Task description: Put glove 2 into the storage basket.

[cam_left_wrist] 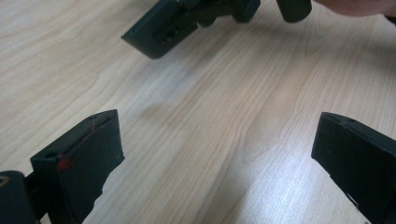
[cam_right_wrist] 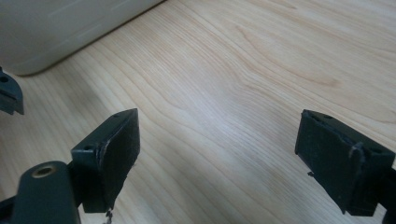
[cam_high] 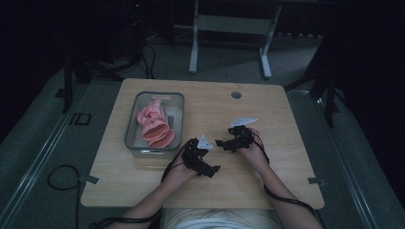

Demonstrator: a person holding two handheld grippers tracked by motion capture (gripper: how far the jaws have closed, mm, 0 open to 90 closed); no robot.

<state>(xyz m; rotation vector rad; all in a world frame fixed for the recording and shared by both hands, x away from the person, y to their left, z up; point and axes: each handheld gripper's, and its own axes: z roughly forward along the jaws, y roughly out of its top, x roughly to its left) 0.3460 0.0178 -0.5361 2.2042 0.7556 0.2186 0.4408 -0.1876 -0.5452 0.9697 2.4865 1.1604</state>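
— two grippers, nothing held. the nearest thing to them is the pink cloth item [cam_high: 155, 126], lying bunched inside the clear plastic bin [cam_high: 177, 98] on the table's left half.
— how do the grippers stand?
— the left gripper [cam_high: 216, 169] sits just right of the bin's near corner, low over the wooden table [cam_high: 267, 105], jaws spread wide with bare wood grain between them in the left gripper view [cam_left_wrist: 212, 158]. the right gripper [cam_high: 218, 142] is just beyond it, pointing left toward the bin, also spread with only table between its jaws in the right gripper view [cam_right_wrist: 217, 154].
— are they touching?
— close, tips near each other, apart as far as i can tell. the right one's jaw shows at the top of the left gripper view.
— anything else?
— the bin's pale wall [cam_right_wrist: 56, 28] fills the right gripper view's upper left. a round cable hole [cam_high: 236, 95] sits near the table's far edge.
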